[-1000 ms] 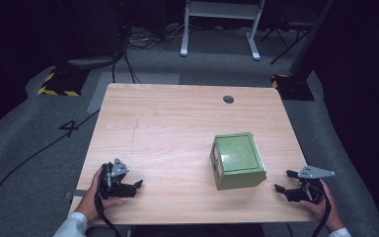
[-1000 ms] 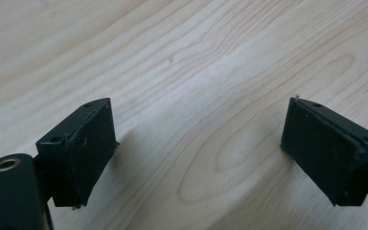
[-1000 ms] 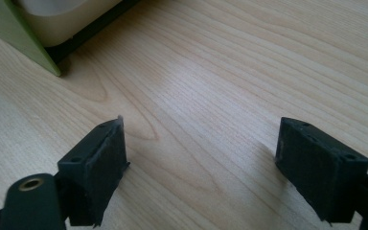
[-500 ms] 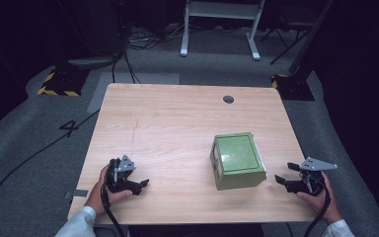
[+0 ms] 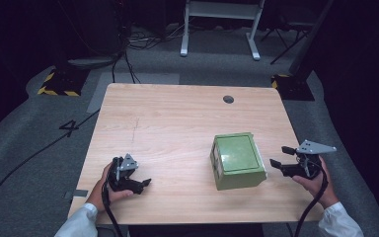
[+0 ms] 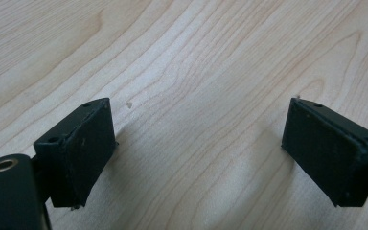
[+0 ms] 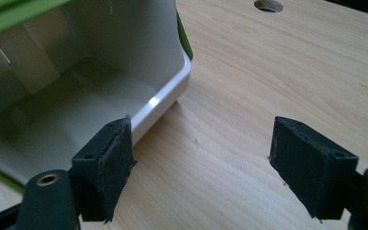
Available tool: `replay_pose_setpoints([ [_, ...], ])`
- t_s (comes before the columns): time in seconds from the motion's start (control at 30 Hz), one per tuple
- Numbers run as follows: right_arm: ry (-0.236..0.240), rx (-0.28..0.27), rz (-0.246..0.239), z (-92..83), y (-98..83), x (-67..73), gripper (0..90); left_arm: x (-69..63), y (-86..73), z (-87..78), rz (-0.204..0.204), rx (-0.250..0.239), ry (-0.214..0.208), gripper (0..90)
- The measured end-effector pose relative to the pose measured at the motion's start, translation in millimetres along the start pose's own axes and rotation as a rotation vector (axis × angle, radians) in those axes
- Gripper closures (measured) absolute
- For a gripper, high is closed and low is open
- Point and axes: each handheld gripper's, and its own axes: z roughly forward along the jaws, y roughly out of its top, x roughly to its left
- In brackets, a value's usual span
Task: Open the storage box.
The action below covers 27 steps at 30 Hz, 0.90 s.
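Evidently both grippers have advanced: the left gripper point(image 5: 139, 183), jaws wide and empty, and the right gripper point(image 5: 281, 158), likewise wide, now just beside the green box point(image 5: 237, 160) at its 3 o'clock. The box sits unmoved at the table's point(image 5: 177, 123) 4 o'clock; a grasp looks imminent.

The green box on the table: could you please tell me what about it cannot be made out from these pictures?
- Green box, high view: the markings on its near left face are too small to read.
- Right gripper view: the box is cut off by the top and left edges; the right claw jaw covers part of its white rim.
- Its far side is hidden by the box itself.
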Motion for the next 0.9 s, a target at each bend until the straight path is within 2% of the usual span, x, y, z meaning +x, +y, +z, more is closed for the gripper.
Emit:
replay_pose_setpoints([
  [0.03, 0.016, 0.005, -0.010, 4.7, 7.2, 1.1, 23.9, 0.0, 0.2, 0.2, 0.001, 0.000, -0.001, 11.4],
  [0.13, 0.030, 0.013, -0.023, 10.0, 13.3, 2.7, 24.2, -0.1, 0.2, 0.2, 0.001, 0.000, -0.001, 11.4],
  [0.17, 0.045, 0.027, -0.038, 16.8, 17.8, 4.9, 24.4, 0.0, 0.2, 0.2, 0.002, 0.000, -0.001, 11.4],
  [0.3, 0.065, 0.053, -0.044, 29.2, 20.8, 6.9, 24.6, 0.0, 0.2, 0.1, 0.004, 0.000, 0.000, 11.4],
  [0.57, 0.076, 0.106, -0.034, 44.9, 14.3, 10.0, 26.3, -0.5, -0.1, 0.0, -0.002, -0.001, 0.003, 11.4],
  [0.7, 0.108, 0.102, -0.007, 46.9, 9.1, 7.9, 27.0, -0.5, -0.4, -0.5, -0.001, 0.001, 0.005, 11.4],
  [0.8, 0.138, 0.104, -0.002, 46.8, 6.0, 6.8, 35.9, -0.4, -0.7, -0.8, 0.000, 0.002, 0.005, 11.4],
  [0.9, 0.137, 0.120, -0.014, 46.4, 2.3, 6.5, 45.0, -0.4, -0.9, -0.9, -0.001, 0.001, 0.005, 11.4],
])
